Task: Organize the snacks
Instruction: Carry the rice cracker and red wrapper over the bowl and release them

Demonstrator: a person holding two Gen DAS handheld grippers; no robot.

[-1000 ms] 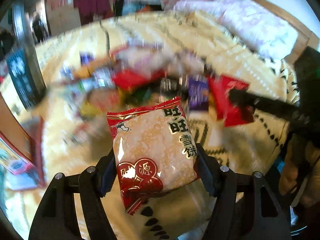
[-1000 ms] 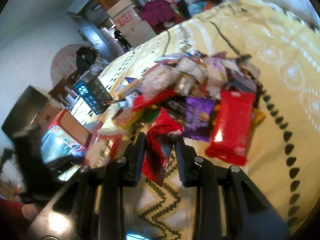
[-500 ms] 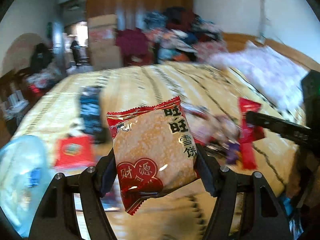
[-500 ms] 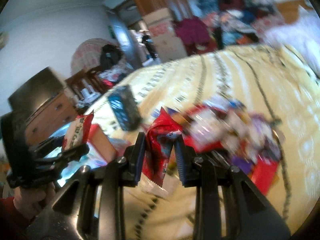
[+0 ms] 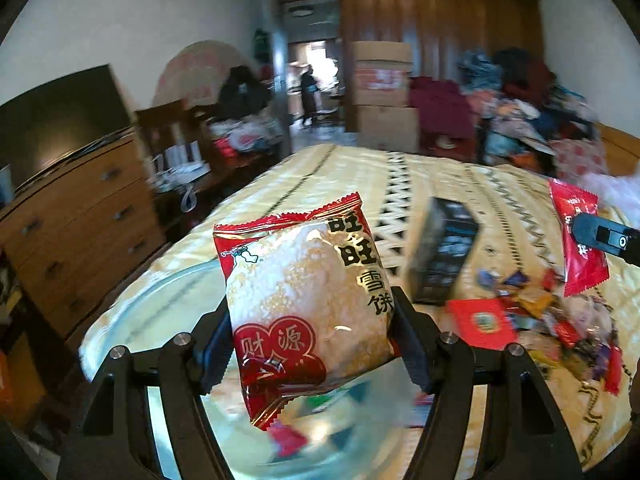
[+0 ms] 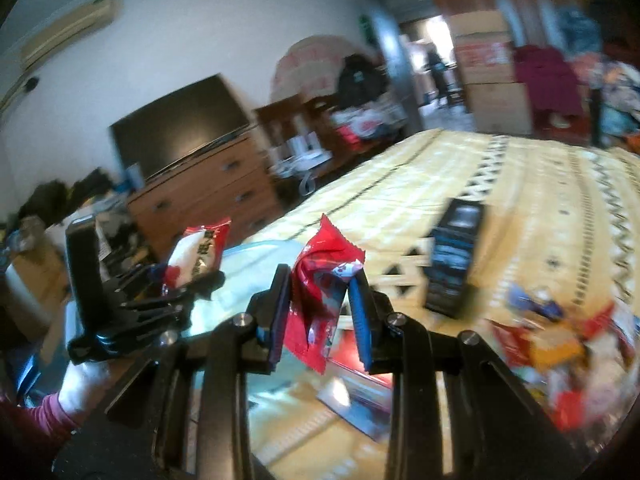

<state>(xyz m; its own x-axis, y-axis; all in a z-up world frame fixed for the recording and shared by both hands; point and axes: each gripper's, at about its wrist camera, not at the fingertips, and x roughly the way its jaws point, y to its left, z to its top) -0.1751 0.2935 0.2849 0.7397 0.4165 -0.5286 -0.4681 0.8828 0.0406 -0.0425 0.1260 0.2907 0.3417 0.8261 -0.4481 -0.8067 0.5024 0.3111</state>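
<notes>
The bed (image 5: 360, 184), under a yellow patterned cover, fills both views. A clear plastic bag or bin (image 5: 168, 300), too blurred to tell which, lies near its corner, beneath the left tongs. A dark box (image 5: 444, 256) stands upright further along the cover, and beyond it a loose pile of small snacks (image 5: 560, 320) is scattered, with a flat red packet (image 5: 482, 319) beside the box.

The left tongs (image 5: 310, 344) are clamped on a rice cracker packet (image 5: 304, 292), red-edged with Chinese characters, held upright in the air above the clear plastic. The right tongs (image 6: 320, 312) are pinched on a crumpled red snack wrapper (image 6: 320, 280), also lifted off the bed, just right of the left tongs.
</notes>
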